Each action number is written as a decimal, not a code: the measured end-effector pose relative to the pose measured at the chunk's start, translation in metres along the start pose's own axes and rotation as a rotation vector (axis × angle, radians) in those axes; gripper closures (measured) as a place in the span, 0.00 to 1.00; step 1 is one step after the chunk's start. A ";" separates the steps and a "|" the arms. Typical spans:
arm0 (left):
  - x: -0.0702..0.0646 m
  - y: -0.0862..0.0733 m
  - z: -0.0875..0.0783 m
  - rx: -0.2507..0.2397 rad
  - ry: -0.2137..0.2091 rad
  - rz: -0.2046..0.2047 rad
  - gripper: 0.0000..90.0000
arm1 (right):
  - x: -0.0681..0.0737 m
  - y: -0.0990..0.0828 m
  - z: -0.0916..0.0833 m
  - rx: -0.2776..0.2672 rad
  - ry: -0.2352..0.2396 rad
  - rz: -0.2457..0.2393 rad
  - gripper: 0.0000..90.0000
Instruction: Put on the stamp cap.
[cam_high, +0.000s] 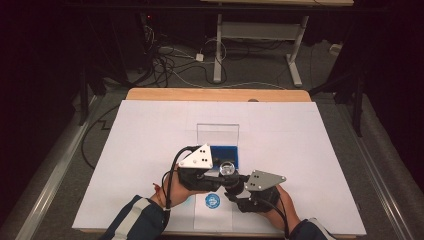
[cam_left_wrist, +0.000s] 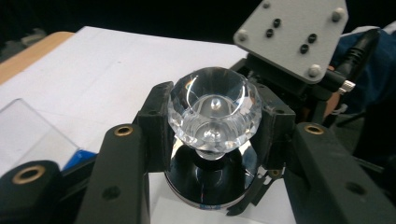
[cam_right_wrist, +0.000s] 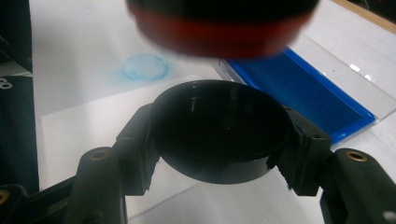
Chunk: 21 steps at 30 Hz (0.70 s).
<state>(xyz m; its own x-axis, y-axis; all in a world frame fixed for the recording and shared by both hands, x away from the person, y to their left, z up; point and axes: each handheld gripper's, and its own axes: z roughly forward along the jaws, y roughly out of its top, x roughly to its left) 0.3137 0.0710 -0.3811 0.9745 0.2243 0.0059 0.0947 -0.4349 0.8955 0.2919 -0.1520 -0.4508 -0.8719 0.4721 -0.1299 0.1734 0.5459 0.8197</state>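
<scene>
Jaws of left gripper (cam_left_wrist: 212, 140) pinch crystal-handled stamp (cam_left_wrist: 213, 109), lower centre of high view; right gripper (cam_right_wrist: 219, 140) clamps black cap (cam_right_wrist: 219, 128). Misaligned capping could smear ink onto paper (cam_high: 150, 150).

The knob (cam_left_wrist: 214, 109) of the stamp is clear, faceted crystal over a glossy black base (cam_left_wrist: 210, 184). The cap (cam_right_wrist: 219, 128) is plain black. The ink pad (cam_right_wrist: 306, 88) is vivid blue under a clear lid (cam_high: 217, 134). A round blue print (cam_high: 212, 201) marks white paper (cam_high: 150, 125) (the print's pattern is too small to read).
</scene>
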 end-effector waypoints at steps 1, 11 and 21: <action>0.000 0.000 0.001 0.003 0.007 -0.002 0.60 | 0.000 0.001 0.001 -0.003 0.004 -0.007 0.43; 0.001 -0.006 0.009 -0.009 -0.006 -0.023 0.60 | 0.004 0.006 0.001 -0.053 -0.006 0.006 0.43; -0.001 -0.009 0.017 -0.009 -0.009 -0.027 0.60 | 0.004 0.006 -0.002 -0.077 -0.007 0.021 0.43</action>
<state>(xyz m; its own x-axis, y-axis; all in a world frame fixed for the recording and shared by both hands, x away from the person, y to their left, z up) 0.3149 0.0603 -0.3969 0.9735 0.2277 -0.0225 0.1192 -0.4206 0.8994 0.2888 -0.1482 -0.4456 -0.8652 0.4877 -0.1161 0.1556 0.4813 0.8627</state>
